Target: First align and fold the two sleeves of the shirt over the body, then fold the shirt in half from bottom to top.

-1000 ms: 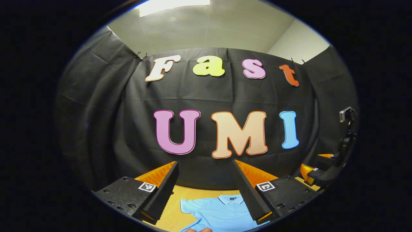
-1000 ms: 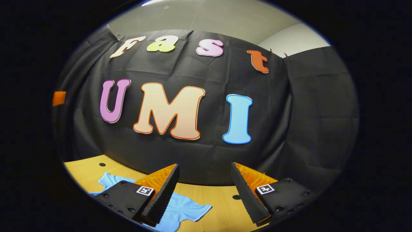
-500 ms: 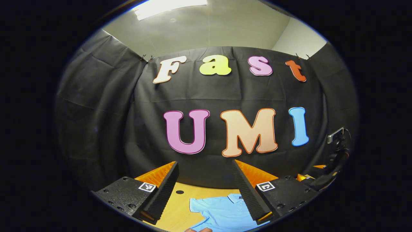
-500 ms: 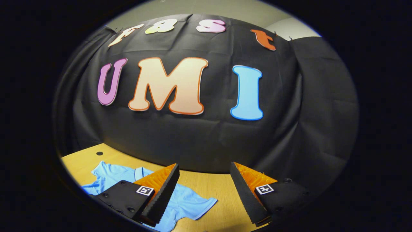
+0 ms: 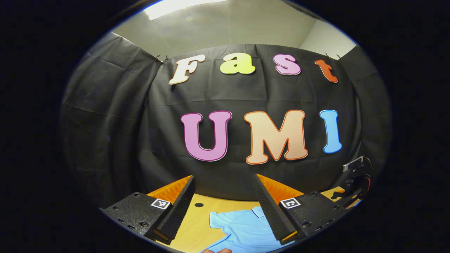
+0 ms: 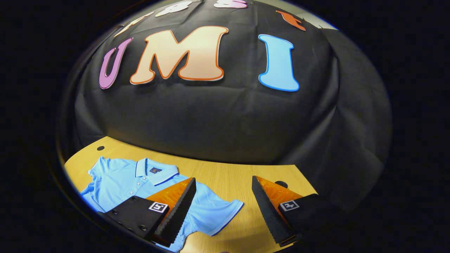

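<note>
Shirt (image 6: 133, 181) is lying flat and face up on the wooden surface (image 6: 225, 175), collar toward the booth's black cloth wall, hem toward the person, so its long axis is running away from the tools. Neither sleeve is folded yet. In the right gripper view the right tool (image 6: 223, 207) is hanging above the surface with its fingers spread wide and pinching nothing; the near sleeve (image 6: 221, 214) is spreading out just ahead of it and slightly to its left, between the two fingers, which makes this tool the nearer one to that sleeve. In the left gripper view the left tool (image 5: 223, 207) is likewise spread and empty, looking down the shirt (image 5: 242, 230) with the other sleeve (image 5: 219, 221) lying in the gap between its fingers; the right tool (image 5: 353, 184) is showing farther off at the right edge. Judging from this, the coming move is turning on dropping each tool onto its own sleeve edge.

Compared with a second ago, the right tool's view has been tilting downward steadily, so far more of the shirt and surface is now visible, collar included. The left tool's view has been shifting only slightly, with the shirt sliding a little to the right.
</note>
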Motion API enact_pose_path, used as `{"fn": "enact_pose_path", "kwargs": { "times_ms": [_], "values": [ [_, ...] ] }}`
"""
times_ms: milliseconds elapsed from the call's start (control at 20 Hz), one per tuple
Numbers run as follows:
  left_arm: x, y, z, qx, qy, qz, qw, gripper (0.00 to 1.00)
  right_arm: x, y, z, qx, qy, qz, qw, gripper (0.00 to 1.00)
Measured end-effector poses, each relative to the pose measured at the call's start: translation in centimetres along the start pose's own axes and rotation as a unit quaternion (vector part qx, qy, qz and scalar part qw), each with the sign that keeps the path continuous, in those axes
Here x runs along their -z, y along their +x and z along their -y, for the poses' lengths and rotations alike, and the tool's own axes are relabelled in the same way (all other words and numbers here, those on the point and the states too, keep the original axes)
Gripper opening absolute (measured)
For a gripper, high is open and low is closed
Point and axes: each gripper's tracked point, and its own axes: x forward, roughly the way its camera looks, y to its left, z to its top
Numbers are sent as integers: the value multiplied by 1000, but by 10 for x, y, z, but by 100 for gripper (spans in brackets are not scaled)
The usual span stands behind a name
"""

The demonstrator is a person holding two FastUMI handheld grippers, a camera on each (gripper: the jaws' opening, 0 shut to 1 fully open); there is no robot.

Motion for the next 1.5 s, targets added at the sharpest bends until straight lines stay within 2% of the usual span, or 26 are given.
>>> {"fn": "enact_pose_path", "kwargs": {
  "times_ms": [350,650,850,1050,1100,1150,1200,1250,1300,1400,1450,1500],
  "values": [
    [9,5,-3,-15,15,-10,1000,97,67,42,8,14,27,-76,997,100],
    [19,4,-5,-23,20,-22,999,97,122,55,7,26,64,-154,986,99],
    [20,5,-3,-23,27,-24,999,97,142,53,3,24,78,-185,979,100],
    [24,8,6,-15,26,-29,999,98,140,56,1,24,81,-169,982,99],
    [24,7,8,-14,27,-29,999,98,140,54,-2,17,76,-168,983,96],
    [23,8,10,-10,27,-29,999,98,140,55,-3,7,75,-163,984,85],
    [25,8,14,-6,27,-30,999,97,140,53,-6,-1,76,-165,983,80],
    [25,8,17,-2,28,-31,999,98,138,52,-10,-11,78,-162,984,59],
    [28,8,21,2,29,-33,999,97,139,52,-14,-19,80,-163,983,50],
    [30,8,25,3,36,-36,999,98,138,51,-19,-17,80,-163,983,13],
    [31,7,26,2,40,-39,998,99,136,49,-21,-19,82,-162,983,7],
    [32,5,27,2,42,-38,998,96,135,48,-26,-26,89,-166,982,7]
  ]
}}
